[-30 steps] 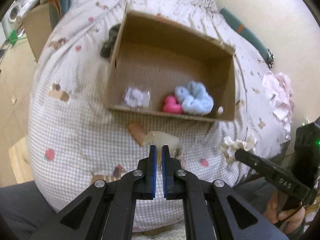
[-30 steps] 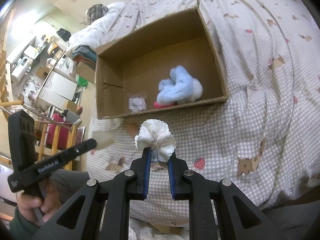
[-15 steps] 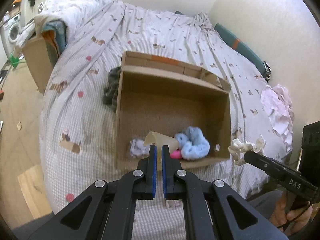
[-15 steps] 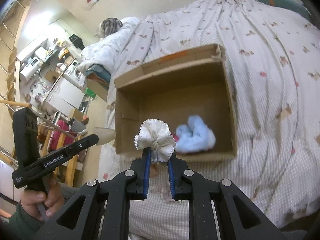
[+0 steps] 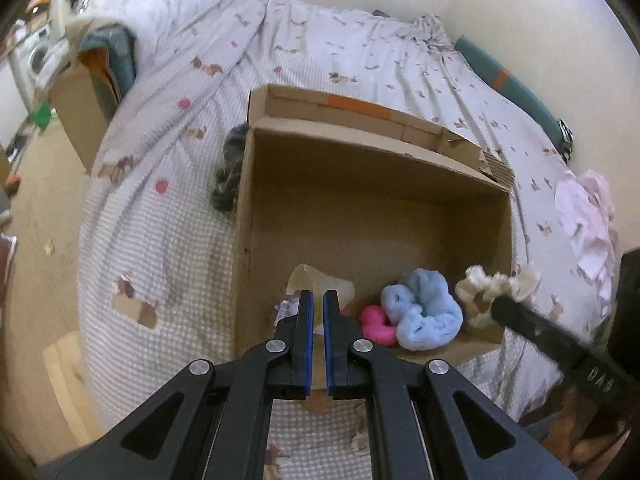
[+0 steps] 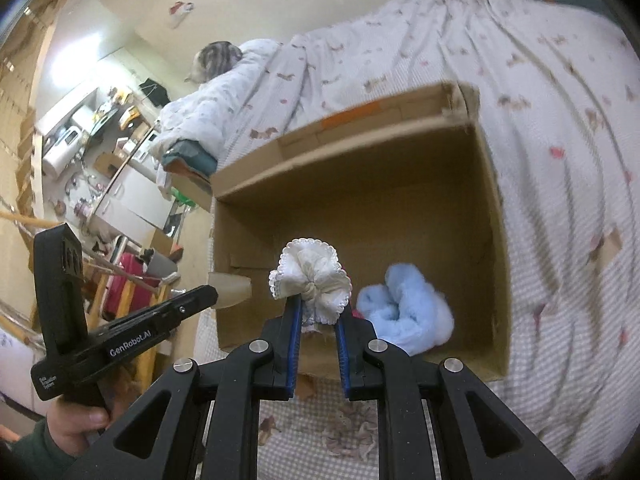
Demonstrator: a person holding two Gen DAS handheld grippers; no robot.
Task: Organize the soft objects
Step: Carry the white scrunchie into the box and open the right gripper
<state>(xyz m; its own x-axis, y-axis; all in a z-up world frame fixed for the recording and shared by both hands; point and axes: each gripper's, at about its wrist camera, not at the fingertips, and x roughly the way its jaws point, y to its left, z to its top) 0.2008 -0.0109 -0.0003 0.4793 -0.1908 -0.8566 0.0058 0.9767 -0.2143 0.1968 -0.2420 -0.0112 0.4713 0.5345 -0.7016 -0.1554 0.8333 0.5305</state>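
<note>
An open cardboard box (image 5: 372, 152) (image 6: 492, 184) sits on the bed. Inside lie a light blue fluffy scrunchie (image 5: 422, 314) (image 6: 408, 312), a pink soft item (image 5: 376, 320) and a small clear packet (image 5: 286, 308). My left gripper (image 5: 315, 300) is shut on a thin beige soft piece (image 5: 320, 282), held over the box's near left part; it also shows in the right wrist view (image 6: 230, 290). My right gripper (image 6: 318, 312) is shut on a white lacy scrunchie (image 6: 310, 274), held above the box's near edge; the scrunchie also shows in the left wrist view (image 5: 494, 288).
A dark grey fabric item (image 5: 228, 172) lies on the bed against the box's left side. Pink cloth (image 5: 588, 216) lies at the right. A patterned duvet (image 5: 320, 52) covers the bed. Another cardboard box (image 5: 84, 108) stands at the bed's left. Cluttered room and floor lie to the left (image 6: 100, 160).
Both grippers rose and moved forward over the box with their items still held. The beige piece now hangs over the box interior and the white scrunchie is above the near edge.
</note>
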